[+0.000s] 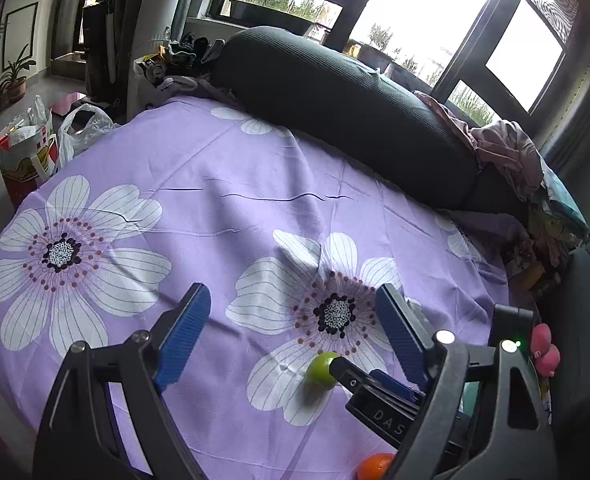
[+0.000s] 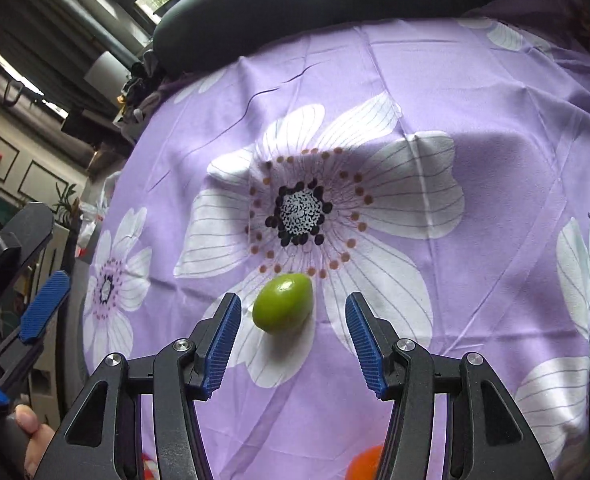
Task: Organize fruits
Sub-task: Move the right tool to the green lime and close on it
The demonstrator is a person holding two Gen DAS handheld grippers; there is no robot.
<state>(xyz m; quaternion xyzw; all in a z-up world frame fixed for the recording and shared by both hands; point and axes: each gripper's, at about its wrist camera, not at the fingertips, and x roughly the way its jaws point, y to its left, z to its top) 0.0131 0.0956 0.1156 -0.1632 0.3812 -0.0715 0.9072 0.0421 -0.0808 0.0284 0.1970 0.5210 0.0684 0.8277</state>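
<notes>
My right gripper [image 2: 293, 330] is spread wide, the green fruit [image 2: 283, 307] lying loose on the purple cloth [image 2: 475, 92] just past its fingertips at 12 o'clock. My left gripper [image 1: 291, 304] gapes empty. An orange [image 2: 362, 465] sits at 6 o'clock.

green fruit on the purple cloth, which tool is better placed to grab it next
Right. The right tool is open and lined up just short of the green fruit. The left tool, also open, points at bare purple cloth, with the fruit off to its right.
</notes>
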